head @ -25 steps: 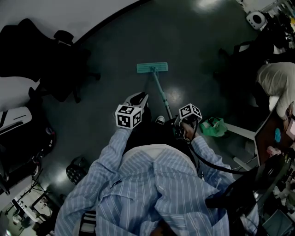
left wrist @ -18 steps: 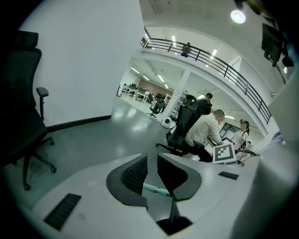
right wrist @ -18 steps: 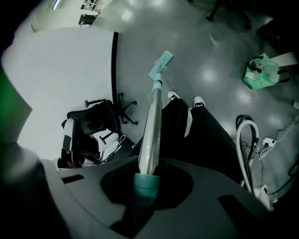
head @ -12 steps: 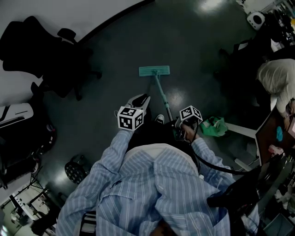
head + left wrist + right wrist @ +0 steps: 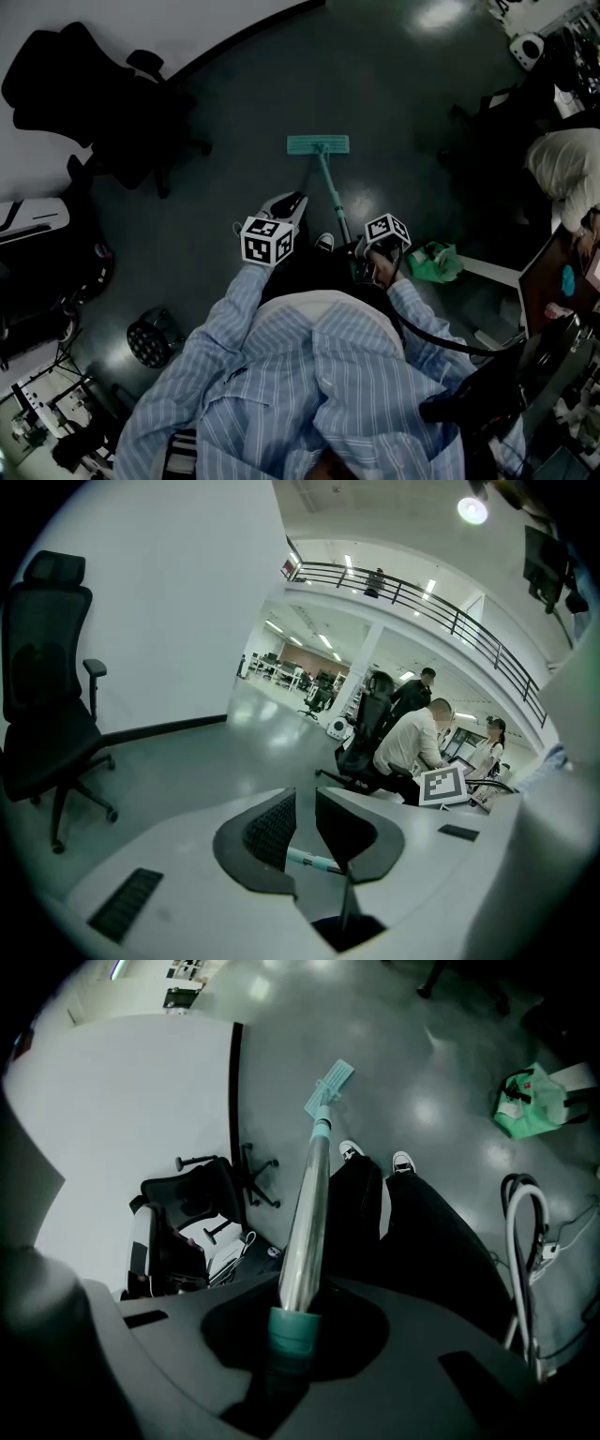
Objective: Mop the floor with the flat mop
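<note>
The right hand-held gripper (image 5: 295,1321) pinches the mop handle (image 5: 330,192), which runs far-left to the mop head (image 5: 318,144); the left hand-held gripper (image 5: 305,827) is slightly spread.

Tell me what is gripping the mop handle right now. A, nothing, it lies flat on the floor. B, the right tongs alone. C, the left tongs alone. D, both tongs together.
B: the right tongs are closed on the mop handle, while the left tongs stand slightly apart with nothing between them, aimed away from the mop.
</note>
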`<act>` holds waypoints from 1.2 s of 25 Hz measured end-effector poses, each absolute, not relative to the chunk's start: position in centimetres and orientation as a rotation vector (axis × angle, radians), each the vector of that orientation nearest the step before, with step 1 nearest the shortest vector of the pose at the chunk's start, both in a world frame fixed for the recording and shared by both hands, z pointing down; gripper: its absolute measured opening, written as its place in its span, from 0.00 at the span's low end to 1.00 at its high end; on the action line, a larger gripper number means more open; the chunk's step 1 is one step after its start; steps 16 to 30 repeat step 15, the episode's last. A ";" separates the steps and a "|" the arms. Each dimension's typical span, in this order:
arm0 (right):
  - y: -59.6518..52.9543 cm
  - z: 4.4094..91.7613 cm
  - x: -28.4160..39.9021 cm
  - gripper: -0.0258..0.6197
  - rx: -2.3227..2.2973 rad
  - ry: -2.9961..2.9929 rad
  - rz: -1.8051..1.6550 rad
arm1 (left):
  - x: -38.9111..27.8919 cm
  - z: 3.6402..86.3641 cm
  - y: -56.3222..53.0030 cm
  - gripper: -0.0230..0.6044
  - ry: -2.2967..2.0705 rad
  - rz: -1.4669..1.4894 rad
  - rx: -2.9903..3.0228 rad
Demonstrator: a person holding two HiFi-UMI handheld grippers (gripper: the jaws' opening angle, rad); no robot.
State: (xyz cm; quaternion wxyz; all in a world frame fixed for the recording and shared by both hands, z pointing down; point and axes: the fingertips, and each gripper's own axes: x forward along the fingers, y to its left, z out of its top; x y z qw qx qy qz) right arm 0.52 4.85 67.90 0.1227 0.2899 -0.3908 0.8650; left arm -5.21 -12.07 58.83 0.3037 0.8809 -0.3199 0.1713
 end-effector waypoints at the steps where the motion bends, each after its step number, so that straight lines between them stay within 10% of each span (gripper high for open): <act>1: 4.9 67.9 0.6 0.11 0.846 -1.141 2.524 | -5.1 58.8 -11.9 0.15 -0.850 0.454 2.334; 30: 4.8 68.1 0.8 0.11 0.840 -1.150 2.517 | -4.7 58.7 -11.9 0.15 -0.853 0.451 2.334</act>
